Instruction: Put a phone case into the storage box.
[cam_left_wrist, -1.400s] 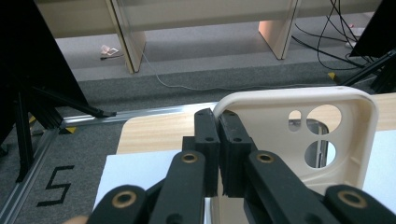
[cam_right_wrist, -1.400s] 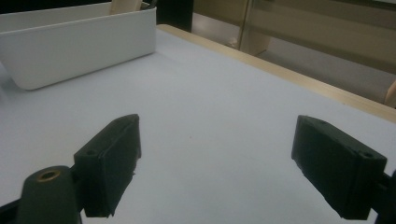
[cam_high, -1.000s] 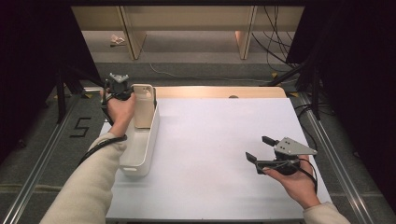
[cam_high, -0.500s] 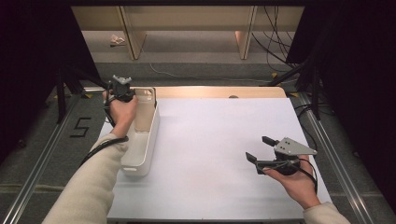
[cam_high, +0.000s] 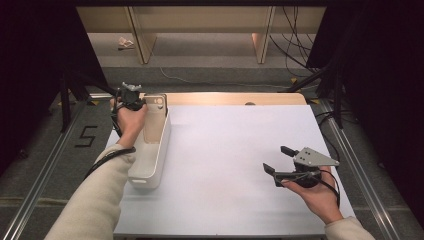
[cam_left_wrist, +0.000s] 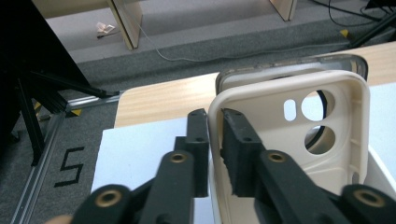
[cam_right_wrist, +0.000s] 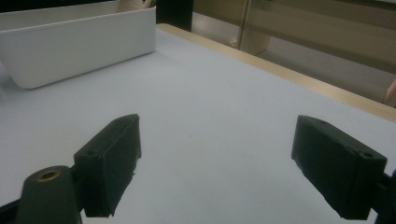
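Left gripper view: cream phone case (cam_left_wrist: 299, 121) stands upright in the white bin (cam_high: 150, 150) at the desk's far left corner

Left gripper (cam_left_wrist: 212, 135) jaws, just easing open, straddle its thin side rim (light, bendy, slick, so re-pinch there); right gripper (cam_high: 277, 159) gapes empty near the right edge

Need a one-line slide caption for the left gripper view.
Left gripper jaws, just opening, straddle the side wall of a cream phone case standing upright in a white bin.

High cam overhead; gripper cams close, share bin (cam_right_wrist: 79, 51).
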